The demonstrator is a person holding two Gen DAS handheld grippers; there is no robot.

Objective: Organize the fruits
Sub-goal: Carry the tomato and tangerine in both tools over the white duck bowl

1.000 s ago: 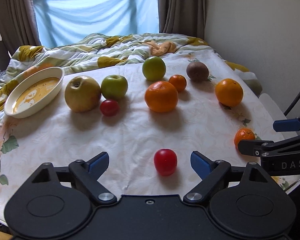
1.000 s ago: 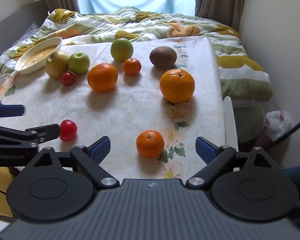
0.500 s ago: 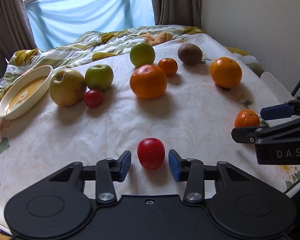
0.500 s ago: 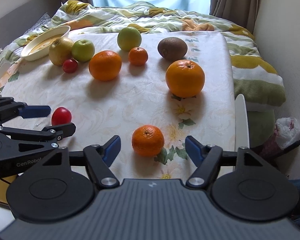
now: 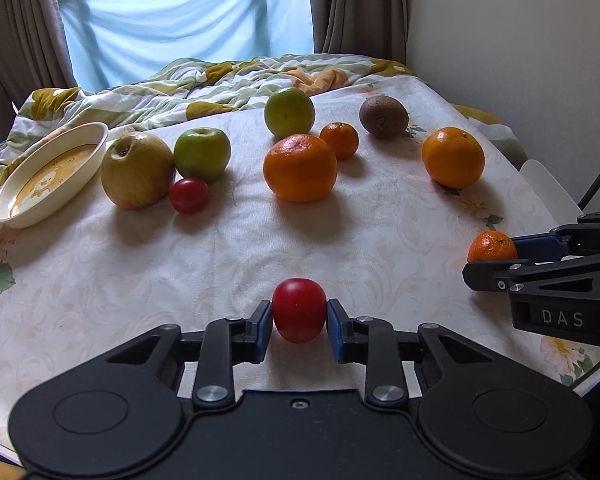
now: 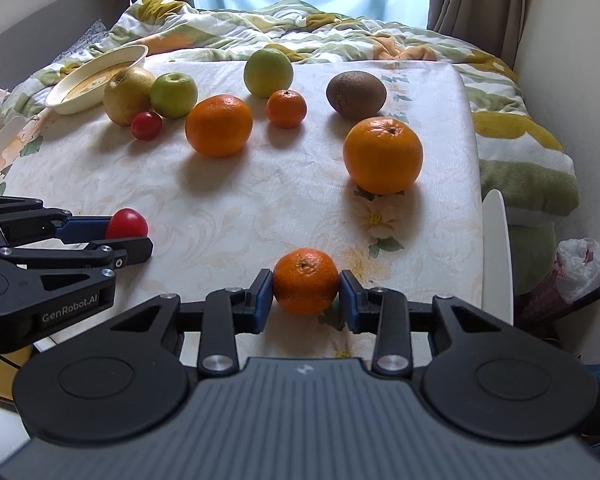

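Note:
My left gripper (image 5: 299, 326) is shut on a red tomato (image 5: 299, 309) near the table's front edge; the tomato also shows in the right wrist view (image 6: 127, 223). My right gripper (image 6: 306, 298) is shut on a small mandarin (image 6: 305, 286) at the front right, also seen in the left wrist view (image 5: 491, 246). Further back lie a large orange (image 5: 299, 167), a second orange (image 5: 453, 157), a small mandarin (image 5: 339, 140), a kiwi (image 5: 383, 116), two green apples (image 5: 290, 112) (image 5: 202, 153), a yellowish apple (image 5: 137, 170) and a second tomato (image 5: 189, 195).
A cream bowl (image 5: 46, 182) sits at the table's far left edge. A rumpled quilt (image 5: 228, 76) lies behind the table, below a window with a blue curtain. A wall stands close on the right. The floral tablecloth (image 5: 140, 280) covers the table.
Both grippers moved forward and closed: the left onto the red tomato, the right onto the front mandarin. The other fruits have not moved.

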